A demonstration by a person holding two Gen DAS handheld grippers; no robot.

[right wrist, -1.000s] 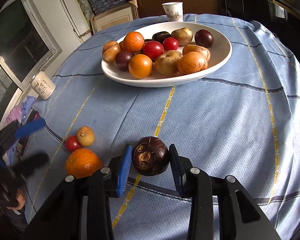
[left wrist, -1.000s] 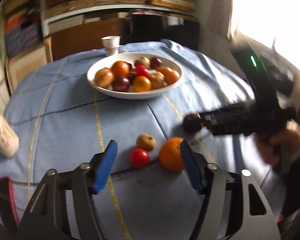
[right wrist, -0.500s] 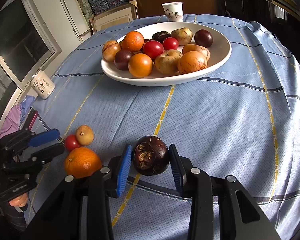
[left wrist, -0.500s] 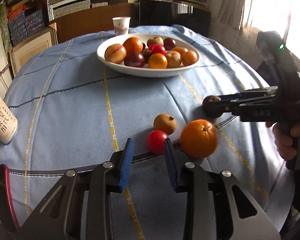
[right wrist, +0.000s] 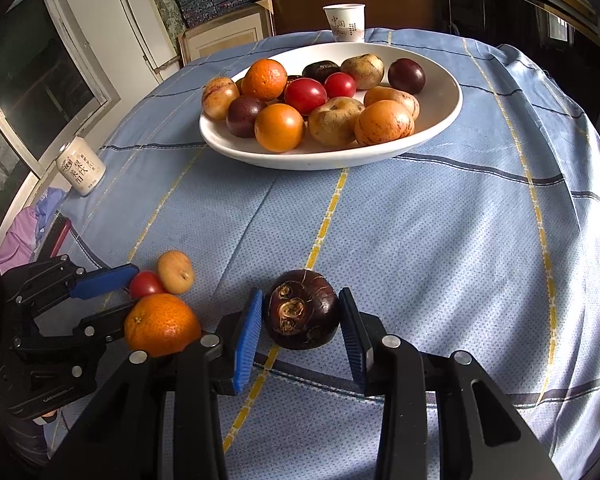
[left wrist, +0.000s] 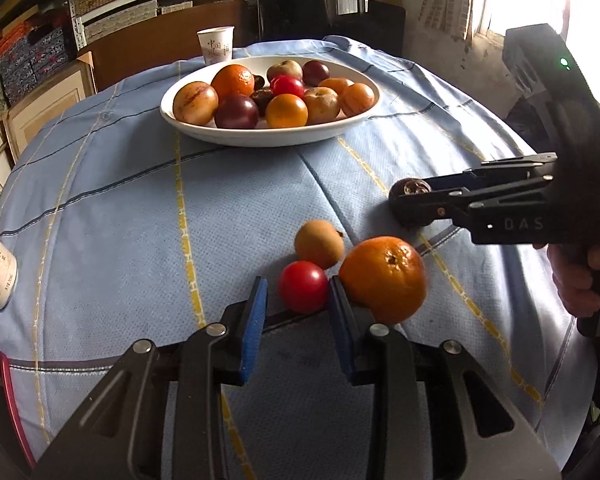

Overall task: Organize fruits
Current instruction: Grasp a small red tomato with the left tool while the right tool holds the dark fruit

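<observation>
The dark fruit [right wrist: 302,314] lies on the tablecloth [right wrist: 440,232] on the near side of the white bowl [right wrist: 440,120], pinched between the right gripper's [right wrist: 300,336] blue pads; its underside is hidden. Left of it, the left gripper [left wrist: 298,316] tilts down, jaws narrow, pads just short of the red tomato [left wrist: 303,286]; whether they touch is unclear. An orange [left wrist: 384,278] touches its right finger.
</observation>
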